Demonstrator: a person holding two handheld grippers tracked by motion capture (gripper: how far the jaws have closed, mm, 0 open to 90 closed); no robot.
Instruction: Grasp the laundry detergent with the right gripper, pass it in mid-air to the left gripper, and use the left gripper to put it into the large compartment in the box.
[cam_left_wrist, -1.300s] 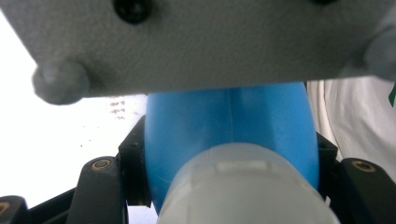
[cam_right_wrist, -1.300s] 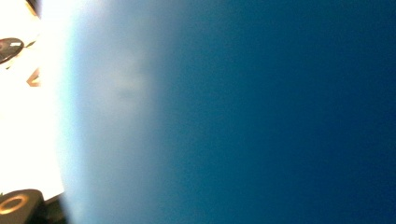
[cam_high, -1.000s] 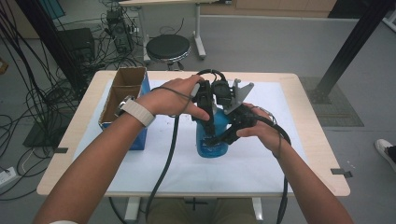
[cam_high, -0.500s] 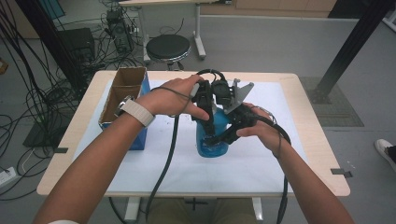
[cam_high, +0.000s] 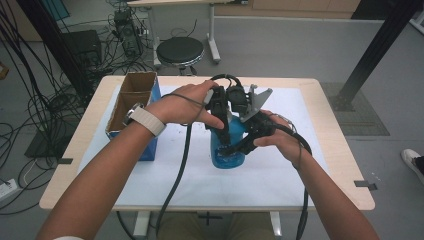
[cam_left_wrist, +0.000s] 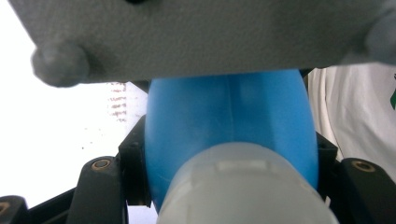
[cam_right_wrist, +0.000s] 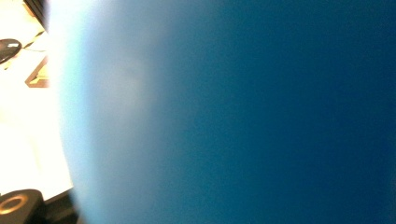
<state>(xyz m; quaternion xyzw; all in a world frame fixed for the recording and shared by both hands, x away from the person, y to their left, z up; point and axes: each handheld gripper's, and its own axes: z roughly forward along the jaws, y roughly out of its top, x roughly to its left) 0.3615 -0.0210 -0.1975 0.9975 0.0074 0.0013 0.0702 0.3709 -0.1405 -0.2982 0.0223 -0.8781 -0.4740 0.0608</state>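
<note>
Blue plastic is the material of the bottle (cam_high: 227, 150), which stands upright on the white sheet (cam_high: 280, 170) of the table (cam_high: 345, 165), directly under both grippers. Its body is smooth and rounded, wider in the middle, and a thin moulded seam runs along it in the left gripper view (cam_left_wrist: 231, 121). At the near end in that view sits a pale, whitish cap (cam_left_wrist: 243, 186), round and slightly translucent.

From above, the left gripper (cam_high: 223, 131) comes down on the upper part of the bottle. Its jaws are pressed on the two sides of the blue body just beyond the cap, one on each side. The right gripper (cam_high: 235, 148) reaches the bottle from the side, lower on the body. In its own view the blue wall (cam_right_wrist: 233, 112) is very close and blurred, so its jaws hardly show, but they are closed in on the bottle.

To the left of the left gripper, well apart from it, stands an open cardboard box (cam_high: 131, 102).
</note>
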